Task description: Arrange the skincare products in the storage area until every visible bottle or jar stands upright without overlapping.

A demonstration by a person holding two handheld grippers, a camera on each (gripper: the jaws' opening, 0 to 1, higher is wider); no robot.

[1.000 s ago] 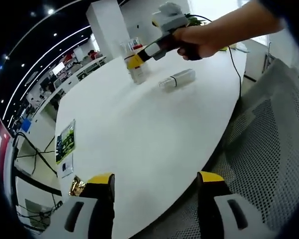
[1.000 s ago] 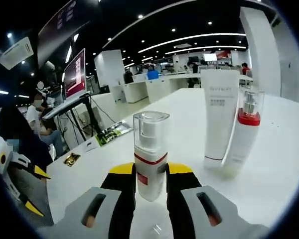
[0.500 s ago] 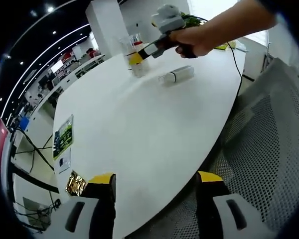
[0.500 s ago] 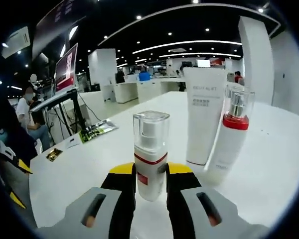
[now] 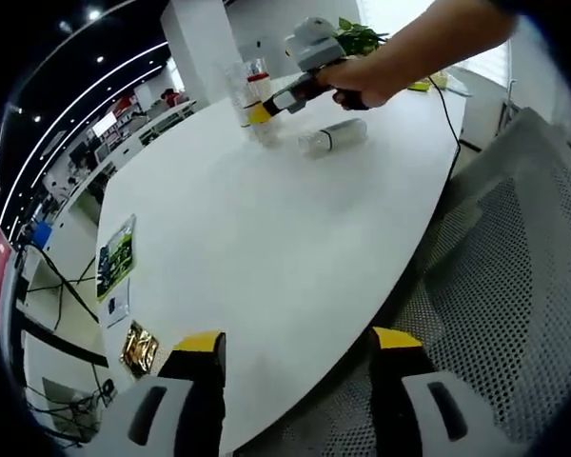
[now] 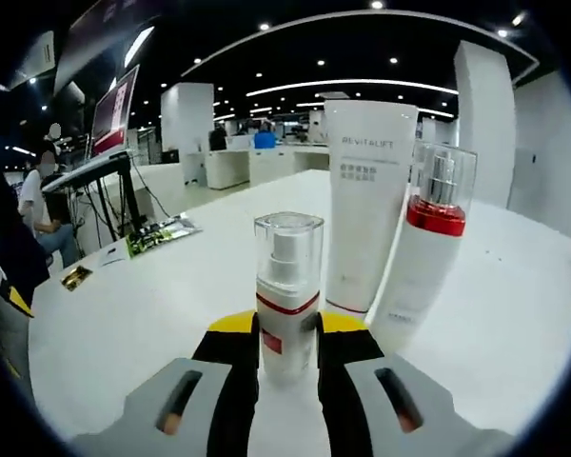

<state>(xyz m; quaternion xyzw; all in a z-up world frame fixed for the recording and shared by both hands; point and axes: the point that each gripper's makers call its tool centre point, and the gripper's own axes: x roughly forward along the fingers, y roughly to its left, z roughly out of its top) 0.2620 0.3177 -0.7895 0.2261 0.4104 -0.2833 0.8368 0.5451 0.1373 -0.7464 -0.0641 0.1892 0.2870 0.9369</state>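
Observation:
My right gripper (image 6: 287,347) is shut on a small white pump bottle (image 6: 286,295) with a clear cap and red band, held upright over the white table (image 6: 152,314). Just beyond it stand a tall white tube (image 6: 365,205) and a white bottle with a red collar (image 6: 422,248), both upright. In the left gripper view, that right gripper (image 5: 259,111) is at the table's far end, held by a person's hand, by the standing bottles (image 5: 247,90). A clear bottle (image 5: 331,138) lies on its side near it. My left gripper (image 5: 292,345) is open over the near table edge, holding nothing.
A mesh chair (image 5: 500,295) sits to the right of the left gripper. A green leaflet (image 5: 115,258), a small card and a gold wrapper (image 5: 139,349) lie near the table's left edge. A cable (image 5: 447,119) runs along the far right. Office desks and people sit behind.
The right gripper has carried the pump bottle closer to the tube and red-collared bottle, which loom larger. The left gripper view has drifted back slightly; its jaws stay open.

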